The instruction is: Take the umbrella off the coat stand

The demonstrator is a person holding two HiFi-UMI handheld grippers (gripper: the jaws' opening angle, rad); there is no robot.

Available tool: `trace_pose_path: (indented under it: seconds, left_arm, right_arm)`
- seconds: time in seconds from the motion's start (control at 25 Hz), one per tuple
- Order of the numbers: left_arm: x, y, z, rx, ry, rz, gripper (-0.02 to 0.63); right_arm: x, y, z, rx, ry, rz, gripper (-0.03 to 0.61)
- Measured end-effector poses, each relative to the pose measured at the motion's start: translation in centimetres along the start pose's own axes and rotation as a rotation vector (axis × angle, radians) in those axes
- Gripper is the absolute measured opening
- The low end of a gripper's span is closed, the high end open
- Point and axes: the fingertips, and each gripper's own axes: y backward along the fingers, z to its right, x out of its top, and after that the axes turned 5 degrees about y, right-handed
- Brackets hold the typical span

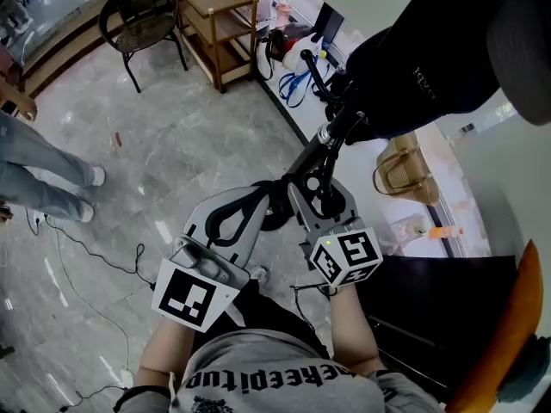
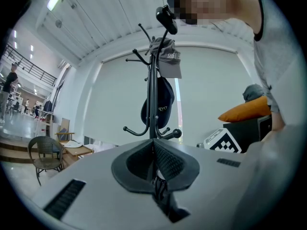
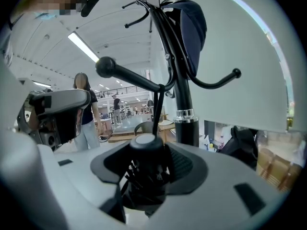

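Observation:
A black coat stand (image 3: 182, 90) rises right in front of me, its pole (image 1: 331, 132) under dark bags in the head view. A folded black umbrella (image 3: 146, 164) with a grey end cap stands between the jaws of my right gripper (image 3: 148, 176), which is shut on it. Its thin strap (image 3: 157, 109) runs up to a knobbed hook (image 3: 120, 71). From the head view the umbrella (image 1: 277, 206) shows as a dark bundle beside the right gripper (image 1: 314, 183). My left gripper (image 2: 153, 145) is shut with nothing in it, level, facing the stand (image 2: 153, 104); it sits left of the right one (image 1: 258, 198).
A grey cap (image 2: 168, 56) and a dark cap (image 2: 160, 104) hang on the stand. A wicker chair (image 1: 142, 15) and a wooden table (image 1: 219, 20) stand far left. A person's legs (image 1: 43, 179) are at the left edge. A woven bag (image 1: 405, 170) and an orange cushion (image 1: 508, 334) lie right.

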Motion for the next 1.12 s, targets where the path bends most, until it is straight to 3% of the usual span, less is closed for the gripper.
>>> trace_pose_path:
  seconds: [0.64,1.12]
  left_arm:
    - [2.4,0.1,0.5,-0.165,-0.014,0.006,0.017]
    - [3.9,0.8,-0.2,-0.292,-0.014,0.018,0.017]
  right_arm:
    - [4.8,3.3,-2.3,-0.128,0.008,0.082,0.215]
    - [6.0,4.5,-4.3,-0.245,0.008,0.092,0.213]
